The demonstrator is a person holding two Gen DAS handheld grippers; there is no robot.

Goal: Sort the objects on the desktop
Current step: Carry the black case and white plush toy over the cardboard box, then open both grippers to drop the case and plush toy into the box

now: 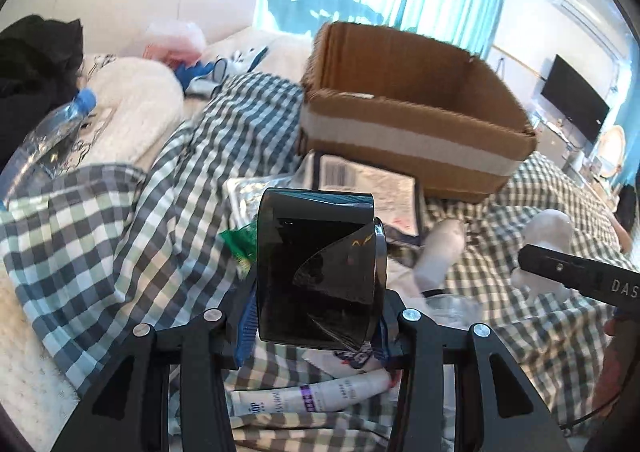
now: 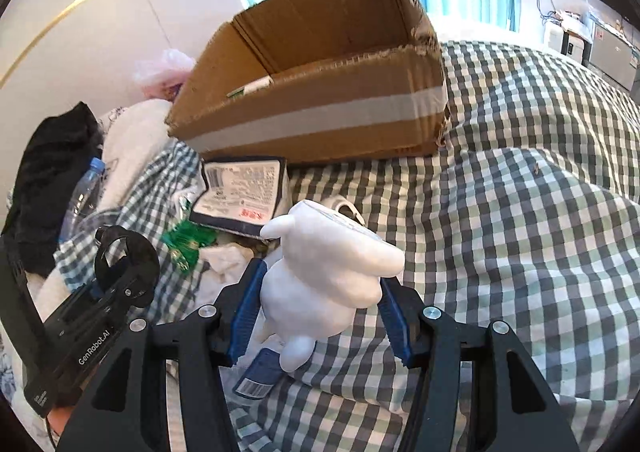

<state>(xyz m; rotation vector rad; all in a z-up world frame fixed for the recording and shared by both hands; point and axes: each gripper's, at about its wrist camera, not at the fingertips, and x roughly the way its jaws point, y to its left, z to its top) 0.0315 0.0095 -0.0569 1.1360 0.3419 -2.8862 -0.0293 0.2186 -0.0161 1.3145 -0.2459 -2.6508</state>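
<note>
Clutter lies on a checked blanket [image 2: 520, 212] in front of an open cardboard box [image 1: 404, 112], which sits on the blanket w/ a pale tape band across its near wall. L gripper [image 1: 316, 316] is clenched on a glossy black roll [image 1: 318, 268], lifted clear of the pile. R gripper [image 2: 320, 316] is clamped on a white figurine [image 2: 320, 280], also off the blanket. Below the roll: a white tube [image 1: 316, 396]. Just in front of the box: a flat packet [image 2: 244, 192] w/ barcode, a green wrapper [image 2: 184, 244] beside it. Far left: a plastic bottle [image 1: 52, 132] lying near black cloth [image 2: 52, 172].
</note>
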